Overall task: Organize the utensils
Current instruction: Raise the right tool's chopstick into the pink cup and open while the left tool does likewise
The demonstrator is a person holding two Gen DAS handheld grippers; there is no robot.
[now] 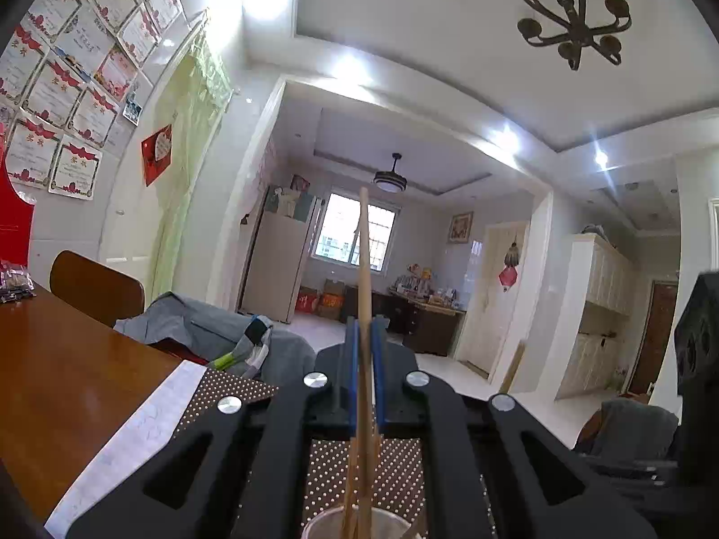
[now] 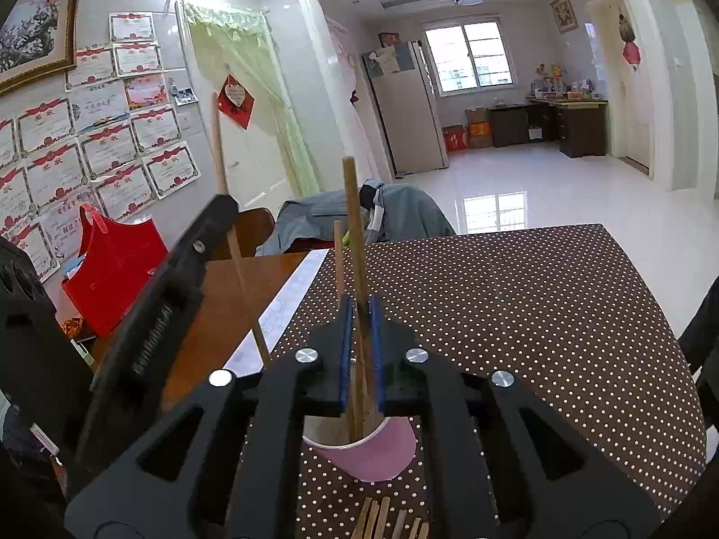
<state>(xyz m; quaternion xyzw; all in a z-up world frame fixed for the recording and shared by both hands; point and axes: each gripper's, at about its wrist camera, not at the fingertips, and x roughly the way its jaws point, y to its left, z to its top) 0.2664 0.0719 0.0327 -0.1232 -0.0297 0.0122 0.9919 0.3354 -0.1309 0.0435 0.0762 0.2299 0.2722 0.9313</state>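
Note:
A pink paper cup [image 2: 373, 453] stands on the dotted tablecloth with several wooden chopsticks upright in it. My right gripper [image 2: 359, 310] sits just above the cup. One chopstick [image 2: 352, 224] stands between its blue pads with a thin gap on each side, so the jaws are open. My left gripper [image 1: 366, 328] is shut on another chopstick [image 1: 365, 260], which runs down into the cup's rim [image 1: 328, 521]. In the right wrist view the left gripper [image 2: 224, 206] reaches in from the left with that chopstick [image 2: 218, 148]. More loose chopsticks [image 2: 391, 521] lie in front of the cup.
The brown dotted tablecloth [image 2: 539, 314] covers the right part of a wooden table [image 1: 67, 359], with a white paper strip [image 2: 292, 296] along its edge. A red bag [image 2: 112, 269] stands at the left. A chair draped with a grey jacket [image 2: 404, 215] is behind the table.

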